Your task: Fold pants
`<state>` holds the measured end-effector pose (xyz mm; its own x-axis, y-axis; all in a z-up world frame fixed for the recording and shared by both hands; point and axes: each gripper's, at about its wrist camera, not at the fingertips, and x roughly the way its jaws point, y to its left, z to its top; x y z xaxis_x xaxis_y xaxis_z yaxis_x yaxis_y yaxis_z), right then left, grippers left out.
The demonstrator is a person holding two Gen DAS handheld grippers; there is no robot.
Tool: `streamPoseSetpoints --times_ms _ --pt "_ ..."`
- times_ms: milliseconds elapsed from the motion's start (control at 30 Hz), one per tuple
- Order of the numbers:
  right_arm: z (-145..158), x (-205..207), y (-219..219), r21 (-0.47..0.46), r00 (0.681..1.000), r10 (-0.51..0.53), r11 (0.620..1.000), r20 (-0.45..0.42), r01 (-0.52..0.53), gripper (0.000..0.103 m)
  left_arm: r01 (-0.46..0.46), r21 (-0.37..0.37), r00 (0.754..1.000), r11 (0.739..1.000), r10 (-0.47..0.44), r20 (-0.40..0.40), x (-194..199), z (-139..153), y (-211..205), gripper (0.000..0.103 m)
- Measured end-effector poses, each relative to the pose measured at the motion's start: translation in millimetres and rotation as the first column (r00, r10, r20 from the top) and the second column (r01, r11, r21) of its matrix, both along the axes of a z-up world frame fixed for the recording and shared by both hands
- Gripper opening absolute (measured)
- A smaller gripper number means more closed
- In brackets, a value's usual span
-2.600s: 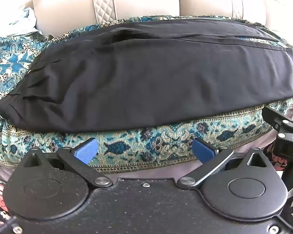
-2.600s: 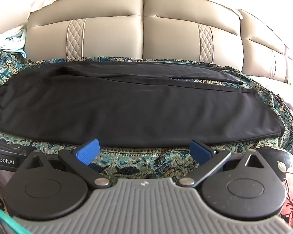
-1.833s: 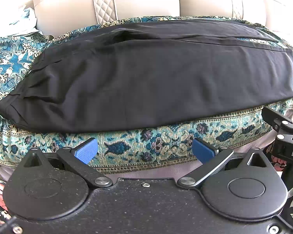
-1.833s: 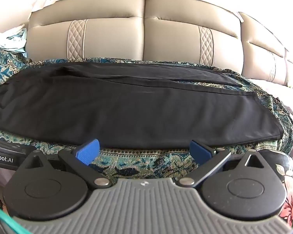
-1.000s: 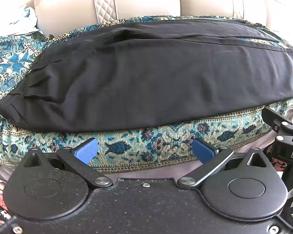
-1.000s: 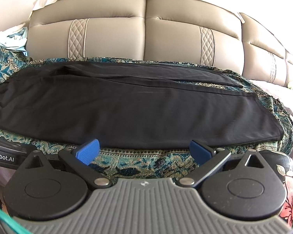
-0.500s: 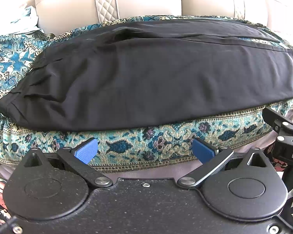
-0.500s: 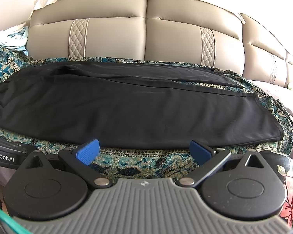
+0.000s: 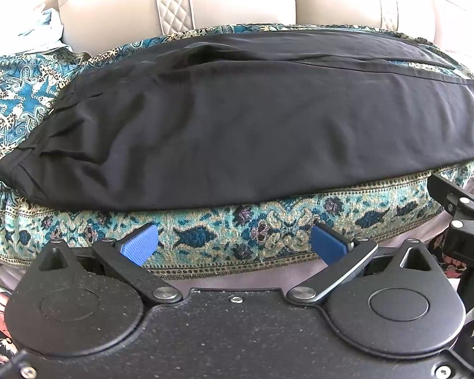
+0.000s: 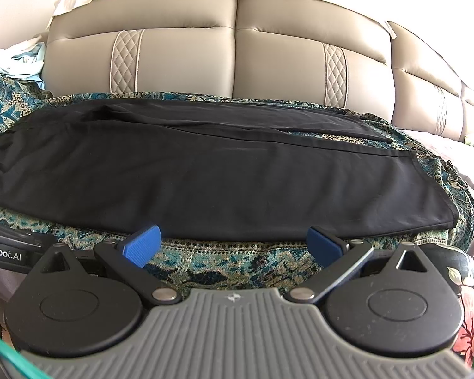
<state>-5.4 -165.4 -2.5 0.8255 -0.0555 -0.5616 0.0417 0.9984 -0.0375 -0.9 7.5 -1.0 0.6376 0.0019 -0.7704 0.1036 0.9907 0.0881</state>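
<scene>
Black pants (image 9: 237, 126) lie flat and lengthwise on a patterned teal cloth (image 9: 224, 230) over a sofa seat, one leg folded over the other. The waistband end is at the left (image 9: 19, 167); the leg hems are at the right (image 10: 439, 202). My left gripper (image 9: 233, 244) is open and empty, just short of the pants' near edge. My right gripper (image 10: 233, 243) is open and empty, its blue pads (image 10: 142, 244) just at the pants' near edge.
The beige leather sofa back (image 10: 237, 57) rises behind the pants. A pale cloth pile (image 10: 19, 60) sits at the far left. The other gripper's body shows at the right edge of the left wrist view (image 9: 467, 221). Floral fabric (image 10: 464, 309) is at the lower right.
Both grippers have held nearly still, drifting slightly. The pants have not moved.
</scene>
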Motion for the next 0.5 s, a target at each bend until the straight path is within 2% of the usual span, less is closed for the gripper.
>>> streamPoseSetpoints --times_ms 300,400,500 --pt "-1.9 1.3 -0.6 -0.006 1.000 0.004 1.000 -0.003 -0.004 0.103 -0.001 0.006 1.000 1.000 0.001 -0.007 5.0 -1.0 0.5 0.103" --pt "-2.7 11.5 -2.4 -0.011 0.999 -0.030 1.000 -0.020 0.030 0.103 -0.009 0.009 1.000 1.000 0.010 -0.022 15.0 0.1 4.4 0.103" --pt "0.3 28.7 -8.6 0.004 0.999 -0.043 0.999 -0.020 0.044 0.103 -0.040 -0.021 0.999 0.999 0.040 -0.031 32.8 6.7 16.8 0.103"
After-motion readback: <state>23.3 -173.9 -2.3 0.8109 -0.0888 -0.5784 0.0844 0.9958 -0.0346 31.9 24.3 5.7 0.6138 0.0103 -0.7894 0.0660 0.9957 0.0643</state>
